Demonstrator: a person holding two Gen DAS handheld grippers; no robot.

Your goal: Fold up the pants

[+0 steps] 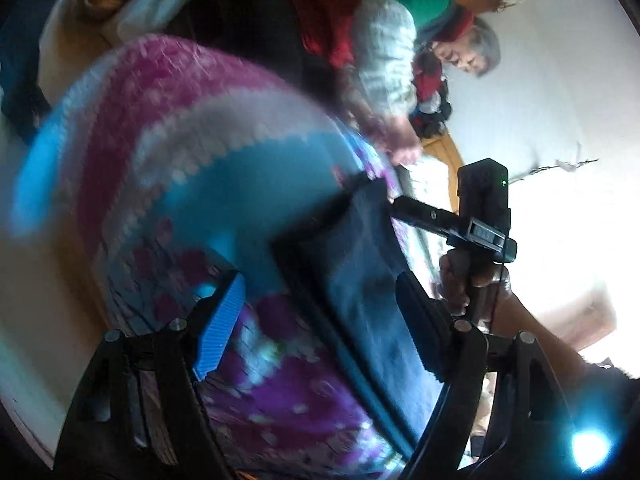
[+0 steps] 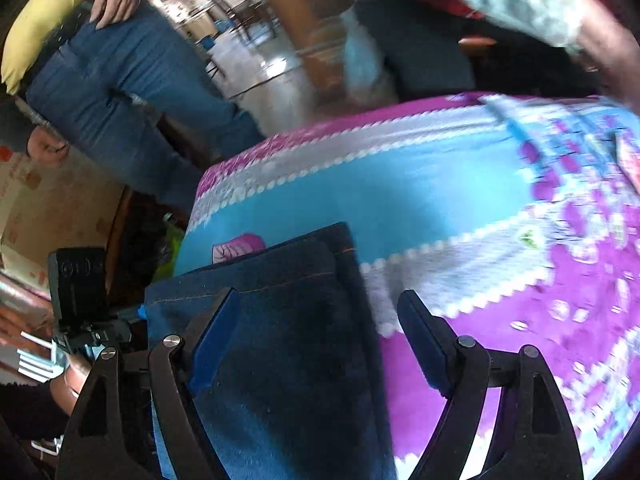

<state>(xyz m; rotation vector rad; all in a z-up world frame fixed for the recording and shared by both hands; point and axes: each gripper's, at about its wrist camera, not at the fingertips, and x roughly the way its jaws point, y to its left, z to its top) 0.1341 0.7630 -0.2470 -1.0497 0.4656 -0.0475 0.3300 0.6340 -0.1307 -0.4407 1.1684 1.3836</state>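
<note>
Left gripper [image 1: 320, 320] is spread wide with nothing between its blue ribbed pads [image 1: 220, 328]; it just hovers over the cloth, tipped at an angle. Right gripper [image 2: 320, 344] is wide apart too and not pinching anything. Its left pad sits over the dark blue denim pants [image 2: 288, 340], and whether it actually touches the fabric is hard to say. Its right pad hangs over the bedspread beside them.

In the left wrist view you can see the right-hand tool [image 1: 476, 224] off to the right, black and boxy with a little green light, and the person's hand [image 1: 460, 284] wrapped round its handle.

The pants lie folded into a long, narrow strip on a bright bedspread with turquoise, magenta and purple floral bands and white zigzag trim [image 2: 400, 184], near its edge in the right wrist view. Orange stitching shows along the seam.

Past that, the bedspread covers a bed or table that drops off to a shiny floor [image 2: 260, 76]. Somebody in blue jeans and a yellow top [image 2: 120, 92] stands close by, and another person in a pale knit sleeve and red vest [image 1: 384, 60] reaches onto the far side of the cloth. Everything's pretty motion-blurred.
</note>
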